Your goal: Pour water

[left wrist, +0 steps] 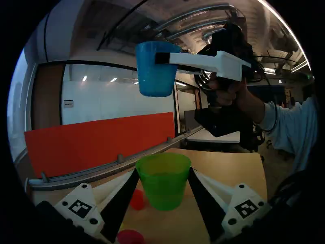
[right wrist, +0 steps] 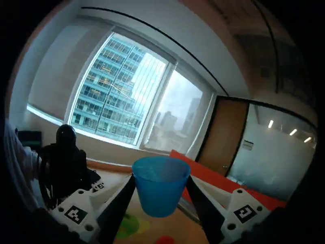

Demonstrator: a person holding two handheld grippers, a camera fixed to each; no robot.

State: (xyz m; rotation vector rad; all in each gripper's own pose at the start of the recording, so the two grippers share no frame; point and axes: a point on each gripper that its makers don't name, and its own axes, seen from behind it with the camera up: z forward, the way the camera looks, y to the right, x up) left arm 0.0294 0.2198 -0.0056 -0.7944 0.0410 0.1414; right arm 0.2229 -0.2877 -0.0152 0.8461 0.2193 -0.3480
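Blue cup: upright, mouth up, long axis near vertical. In the left gripper view it hangs high in the air, above the green cup and a little to that view's left.
Right gripper: closed on the blue cup, one finger pressing each side just under the rim. A person's hand in a pale sleeve holds it aloft.
Green cup: upright too, mouth up, axis vertical, low over the wooden table. Whether its base touches the wood cannot be told.
Left gripper: clamped on the green cup, both dark fingers against its walls.
Contents: neither cup shows clearly whether it holds water.
Between the cups: open air, with the two well apart in height.
On the table: a small red disc just beside the green cup's base and a pink one nearer the camera. The right gripper view shows green and yellow patches under the blue cup.
Surroundings: an orange panel and a metal rail run along the table's far edge. A large window onto city towers and a wooden door stand behind the blue cup.
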